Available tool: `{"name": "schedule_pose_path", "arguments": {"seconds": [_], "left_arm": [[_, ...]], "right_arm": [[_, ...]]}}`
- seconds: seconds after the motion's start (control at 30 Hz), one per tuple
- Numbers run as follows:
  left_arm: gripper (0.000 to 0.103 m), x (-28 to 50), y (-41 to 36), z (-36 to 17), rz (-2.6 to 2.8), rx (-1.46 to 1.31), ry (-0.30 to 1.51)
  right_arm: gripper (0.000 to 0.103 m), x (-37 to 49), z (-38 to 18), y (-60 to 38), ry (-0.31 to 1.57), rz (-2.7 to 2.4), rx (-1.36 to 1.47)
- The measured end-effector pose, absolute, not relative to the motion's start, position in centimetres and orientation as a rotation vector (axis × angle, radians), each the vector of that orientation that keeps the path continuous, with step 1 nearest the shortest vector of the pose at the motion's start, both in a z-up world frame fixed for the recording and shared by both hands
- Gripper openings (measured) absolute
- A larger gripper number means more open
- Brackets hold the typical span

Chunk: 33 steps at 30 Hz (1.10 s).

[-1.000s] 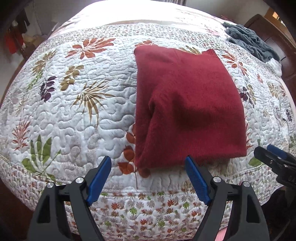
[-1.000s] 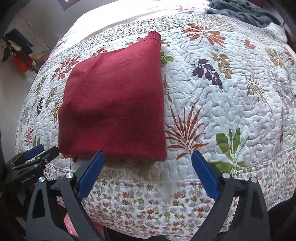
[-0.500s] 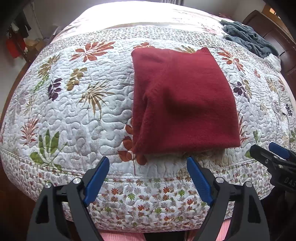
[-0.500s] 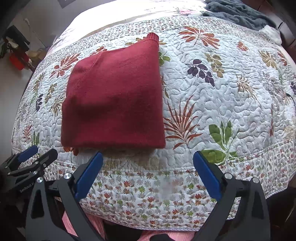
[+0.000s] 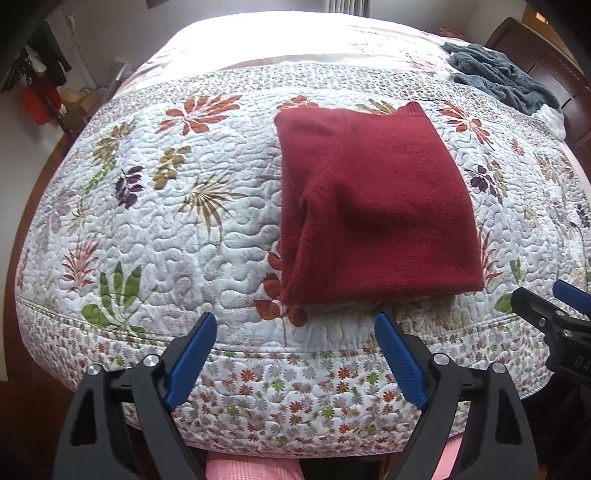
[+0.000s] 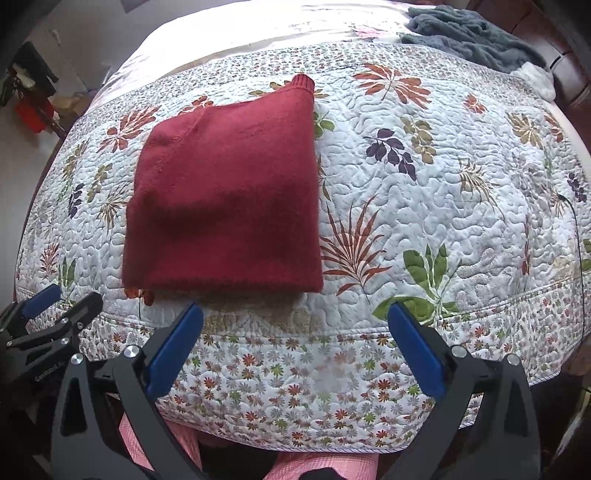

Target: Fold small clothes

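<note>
Left wrist view: left gripper (image 5: pixel 295 334) spread wide, empty, off the quilt (image 5: pixel 177 236) edge. Red sweater (image 5: pixel 373 206) folded, near edge just ahead; bare quilt leftward.

Right wrist view: right gripper (image 6: pixel 295 323) spread wide, empty. Sweater (image 6: pixel 229 199) ahead-left; open quilt (image 6: pixel 443 192) rightward. Grey towel (image 6: pixel 476 33) at far corner.
</note>
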State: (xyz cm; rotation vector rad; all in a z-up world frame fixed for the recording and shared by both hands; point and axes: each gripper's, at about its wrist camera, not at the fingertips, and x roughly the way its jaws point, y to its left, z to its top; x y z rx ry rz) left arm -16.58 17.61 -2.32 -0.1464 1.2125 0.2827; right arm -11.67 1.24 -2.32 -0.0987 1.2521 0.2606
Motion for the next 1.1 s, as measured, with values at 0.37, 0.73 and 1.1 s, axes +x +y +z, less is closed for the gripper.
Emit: {"name": "schedule_pose_path", "arguments": {"seconds": [0.37,0.73,1.1], "left_arm": [[0.088,-16.6,17.5,-2.5,0.303,-0.120,1.223],[0.088,-16.3,17.6,-3.2,0.306,-0.124,1.241],[0.088,-16.1,17.9,-3.4,0.308,-0.122,1.244]], "right_arm": [[0.099,-11.6,-3.4,1.2,1.276,0.246,-0.113],[0.099,-11.4,-3.9,1.2,1.286,0.251,-0.108],[0.099,-11.0,-3.9,1.5,1.282,0.255,-0.116]]}}
